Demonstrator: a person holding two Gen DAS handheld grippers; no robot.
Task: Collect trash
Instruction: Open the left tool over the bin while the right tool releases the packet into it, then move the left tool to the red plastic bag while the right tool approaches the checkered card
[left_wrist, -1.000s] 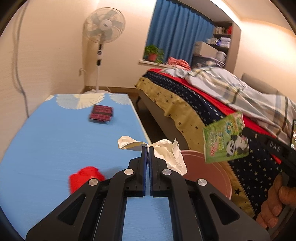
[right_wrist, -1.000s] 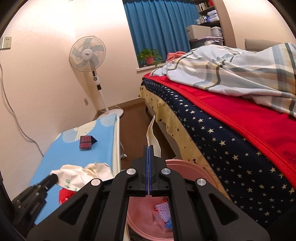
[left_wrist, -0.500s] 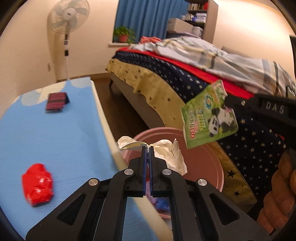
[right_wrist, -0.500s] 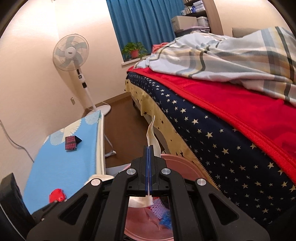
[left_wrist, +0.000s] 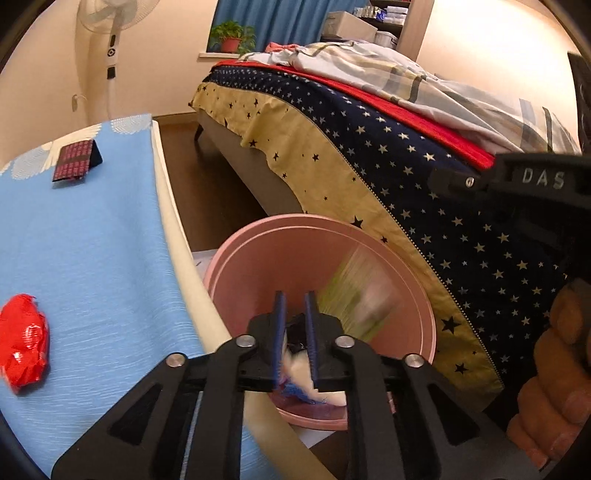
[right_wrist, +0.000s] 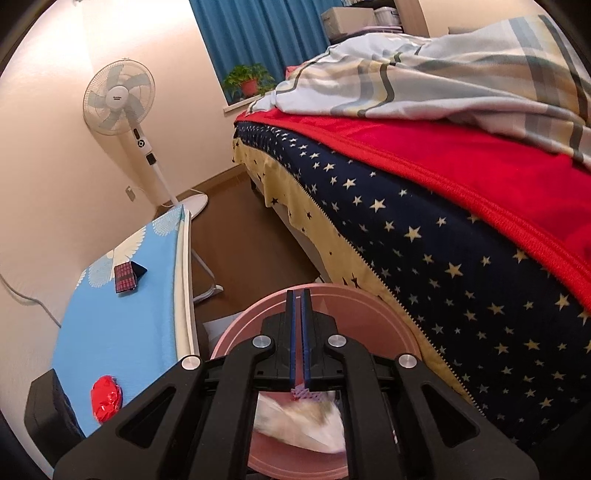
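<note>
A pink bin (left_wrist: 314, 221) stands on the floor between the blue table and the bed. My left gripper (left_wrist: 294, 295) hangs over it; its jaws are opening and nothing is between them. The white tissue (left_wrist: 299, 369) lies loose below them in the bin. A green wrapper (left_wrist: 354, 295) falls blurred inside the bin. My right gripper (right_wrist: 297, 293) also hovers over the bin (right_wrist: 369, 295), its jaws opening by a narrow gap with nothing in them. The tissue (right_wrist: 295, 417) shows blurred under it. A crumpled red wrapper (left_wrist: 22, 336) (right_wrist: 107, 402) lies on the table.
The blue-covered table (left_wrist: 92, 240) runs along the left, with a dark red packet (left_wrist: 74, 160) at its far end. A bed with a starred cover (left_wrist: 406, 155) fills the right. A standing fan (right_wrist: 118, 99) is by the wall. A hand (left_wrist: 554, 369) holds the right gripper.
Both grippers moved over the bin and sank toward it. The left jaws parted and let the tissue drop; the right jaws parted and the green wrapper fell into the bin.
</note>
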